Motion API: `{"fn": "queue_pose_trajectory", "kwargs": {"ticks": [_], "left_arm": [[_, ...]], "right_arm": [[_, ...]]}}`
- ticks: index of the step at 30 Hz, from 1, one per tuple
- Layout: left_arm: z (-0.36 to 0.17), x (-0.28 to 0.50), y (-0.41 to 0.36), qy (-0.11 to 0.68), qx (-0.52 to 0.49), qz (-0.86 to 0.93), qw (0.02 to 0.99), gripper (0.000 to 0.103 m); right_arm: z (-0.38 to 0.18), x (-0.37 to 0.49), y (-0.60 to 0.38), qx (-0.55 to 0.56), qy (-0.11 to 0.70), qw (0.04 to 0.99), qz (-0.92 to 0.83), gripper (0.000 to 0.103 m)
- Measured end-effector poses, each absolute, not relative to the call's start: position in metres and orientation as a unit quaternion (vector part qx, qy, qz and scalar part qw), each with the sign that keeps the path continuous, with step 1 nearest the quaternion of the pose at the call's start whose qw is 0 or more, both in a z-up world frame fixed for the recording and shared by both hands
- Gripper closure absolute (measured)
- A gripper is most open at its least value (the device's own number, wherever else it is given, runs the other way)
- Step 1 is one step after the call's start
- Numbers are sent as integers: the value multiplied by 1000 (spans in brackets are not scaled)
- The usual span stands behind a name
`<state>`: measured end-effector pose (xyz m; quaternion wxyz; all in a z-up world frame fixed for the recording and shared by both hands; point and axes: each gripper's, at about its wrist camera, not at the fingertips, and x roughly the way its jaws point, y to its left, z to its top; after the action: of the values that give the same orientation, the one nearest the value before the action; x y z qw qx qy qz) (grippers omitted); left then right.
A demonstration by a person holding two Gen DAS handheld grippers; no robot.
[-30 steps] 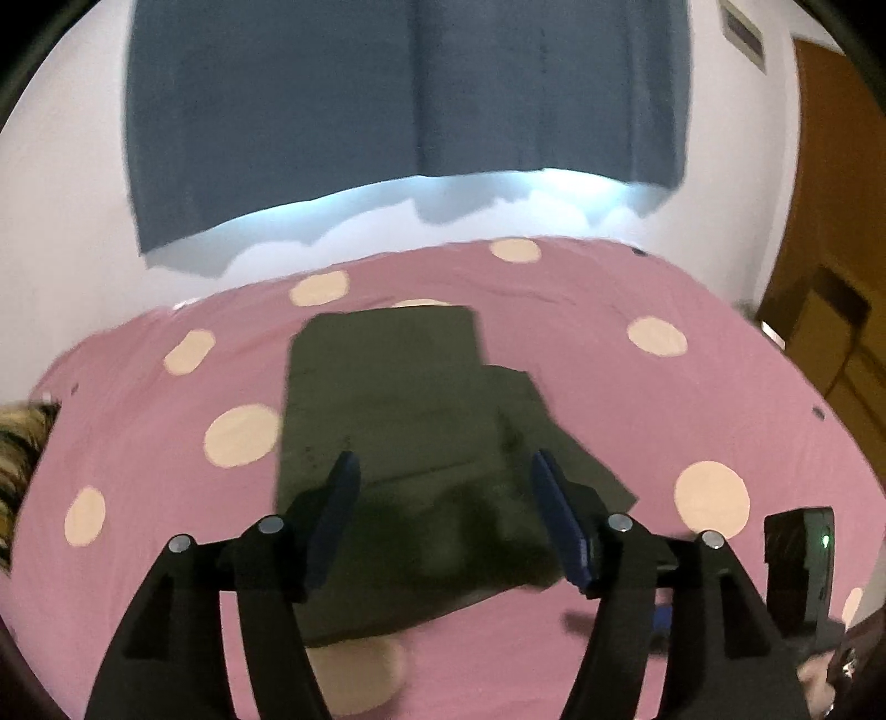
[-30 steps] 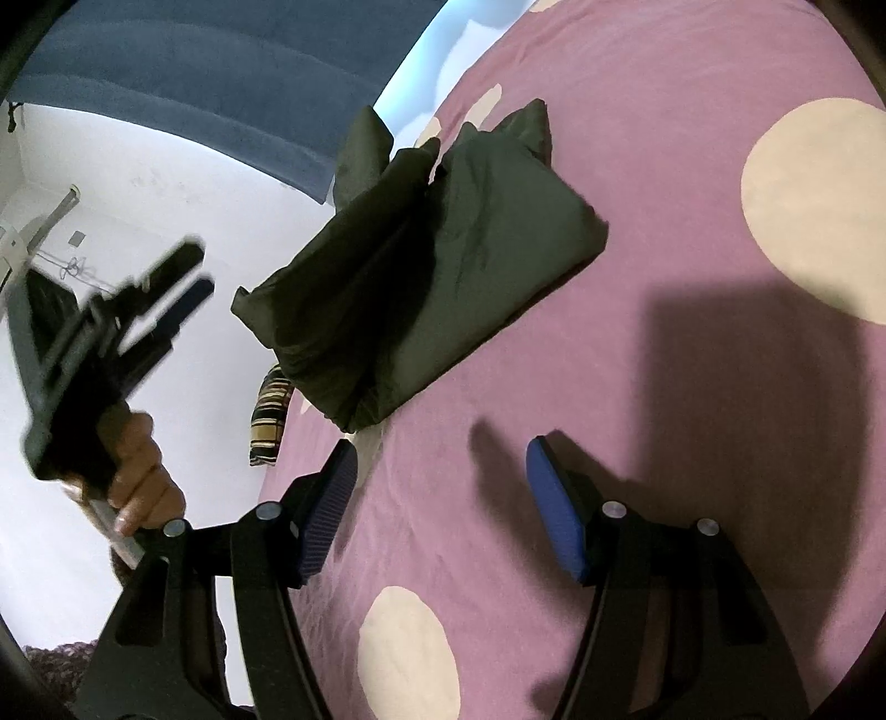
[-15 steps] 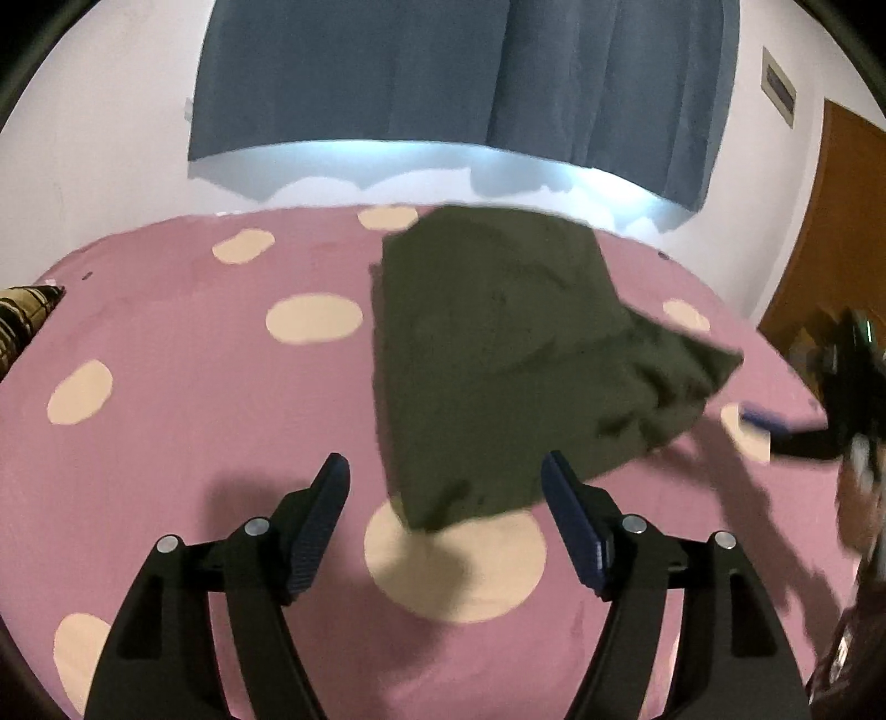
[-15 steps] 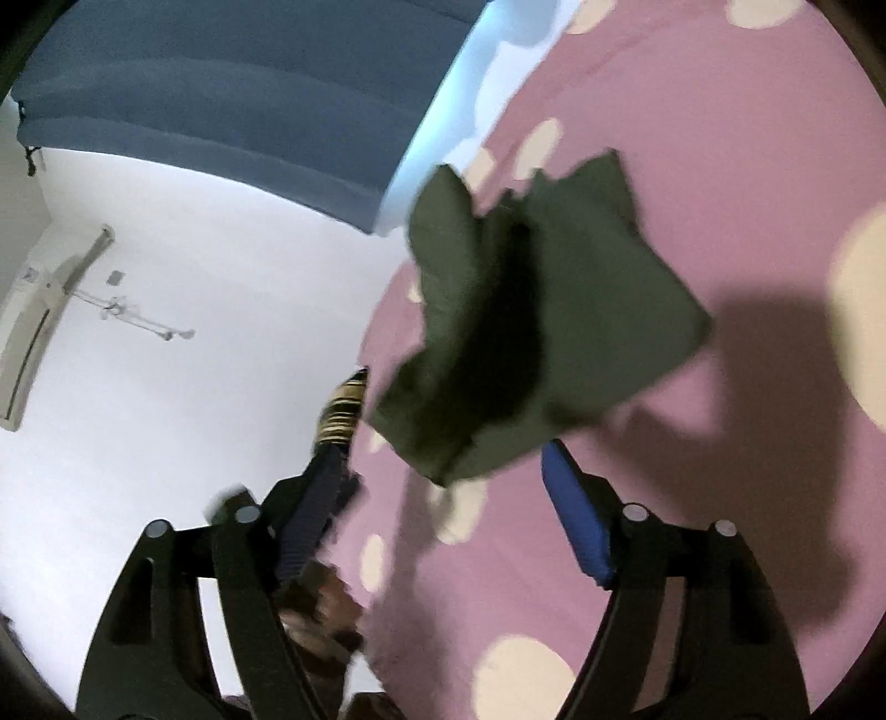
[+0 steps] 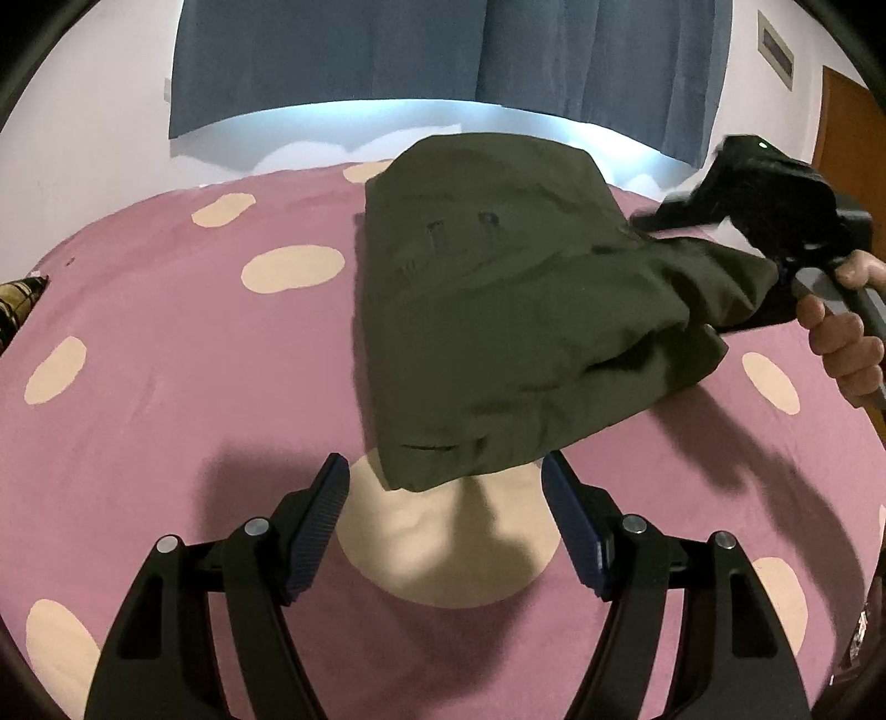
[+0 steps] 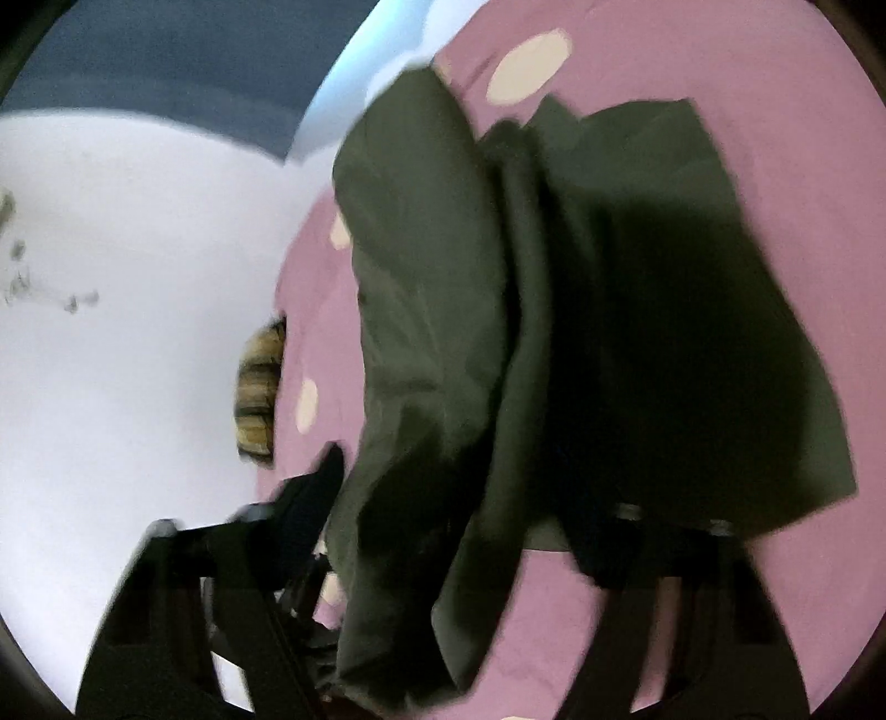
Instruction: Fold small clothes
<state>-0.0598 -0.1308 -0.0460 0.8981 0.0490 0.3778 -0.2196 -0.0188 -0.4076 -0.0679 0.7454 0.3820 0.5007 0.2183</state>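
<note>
While it waits: left gripper (image 5: 446, 518) is wide, holding nothing.
Clothes (image 5: 515, 310): long way runs ahead, corner between its fingers.
Right gripper (image 6: 459, 531): closing on cloth, nearer.

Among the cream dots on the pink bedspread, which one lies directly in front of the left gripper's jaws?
The large cream dot between the left gripper jaws; the dark olive garment corner overlaps its far edge. The others lie bare, farther off.

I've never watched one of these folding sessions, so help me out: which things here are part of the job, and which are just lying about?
Part of the job:
- dark green garment
- right gripper, jaws closing on the garment
- left gripper, open
- pink spotted bedspread, the work surface

Just lying about:
- blue curtain
- striped cloth at the bed's edge
- wooden door
</note>
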Motion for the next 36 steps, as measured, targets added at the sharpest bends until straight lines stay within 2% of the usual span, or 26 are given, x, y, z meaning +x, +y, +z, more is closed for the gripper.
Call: {"fn": "queue_pose_trajectory", "kwargs": {"ticks": [3, 6, 17, 22, 27, 33, 36], "left_arm": [[-49, -58, -130, 382, 45, -216, 898, 32], [-50, -56, -129, 384, 35, -211, 898, 32], [-58, -37, -138, 399, 30, -168, 901, 30], [-65, -22, -119, 424, -38, -180, 887, 26], [-67, -23, -128, 419, -19, -195, 886, 25], [-72, -23, -151, 427, 25, -204, 881, 24], [-73, -22, -150, 430, 23, -202, 880, 24]], "right_arm": [[-66, -16, -397, 352, 510, 756, 210, 83], [-48, -16, -396, 358, 485, 765, 224, 88], [21, -2, -364, 351, 422, 788, 279, 91], [23, -8, -389, 356, 404, 797, 273, 92], [-30, -27, -457, 409, 403, 787, 226, 94], [-135, -38, -507, 484, 429, 741, 179, 94], [-145, -38, -513, 494, 420, 735, 197, 93]]}}
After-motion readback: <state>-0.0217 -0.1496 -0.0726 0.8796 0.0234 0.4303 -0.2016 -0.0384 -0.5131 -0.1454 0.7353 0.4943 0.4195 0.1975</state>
